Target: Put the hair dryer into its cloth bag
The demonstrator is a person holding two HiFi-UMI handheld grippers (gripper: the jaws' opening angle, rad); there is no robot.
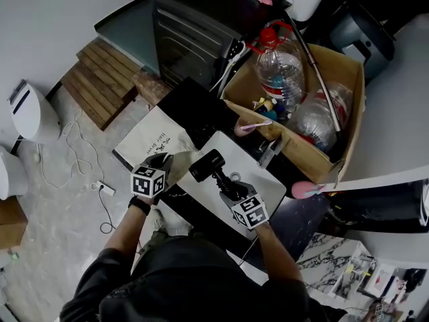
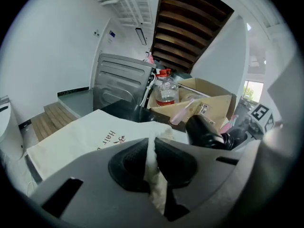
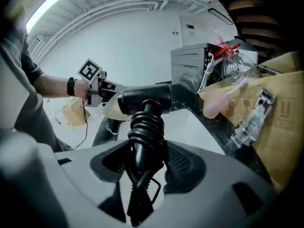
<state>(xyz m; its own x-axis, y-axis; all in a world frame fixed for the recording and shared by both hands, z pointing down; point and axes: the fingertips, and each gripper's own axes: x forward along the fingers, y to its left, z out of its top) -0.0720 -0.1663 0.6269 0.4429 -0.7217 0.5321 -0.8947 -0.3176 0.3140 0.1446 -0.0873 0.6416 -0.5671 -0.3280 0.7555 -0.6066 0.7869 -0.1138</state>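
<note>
Now the dryer is at the bag, not yet inside

The cloth bag lies spread flat, printed side up, at the left end of the white worktop. I cannot tell whether all of it rests on the worktop. The hair dryer is just beside the bag's near corner and over the worktop. I judge that it is carried and not lying, because my right tool has it by the handle. As I read it, the step in hand is the approach: the bag is gripped, the dryer is brought up to it, and nothing is inside yet.

The next move calls for an open mouth. In the left gripper view only one thin fold of cloth is between the jaws, and I cannot tell if it is one layer or both. If it is both, the mouth is closed and the barrel would only push the bag away. I would lift the fold a little to part the layers, then bring the barrel in first.

For the pose, my left tool is pressed together on that fold at the bag's edge and points moderately downward. My right tool is clamped on the dryer's handle, which has the cord coiled around it. It points more steeply down, and the barrel lies crosswise toward the left tool.
</note>
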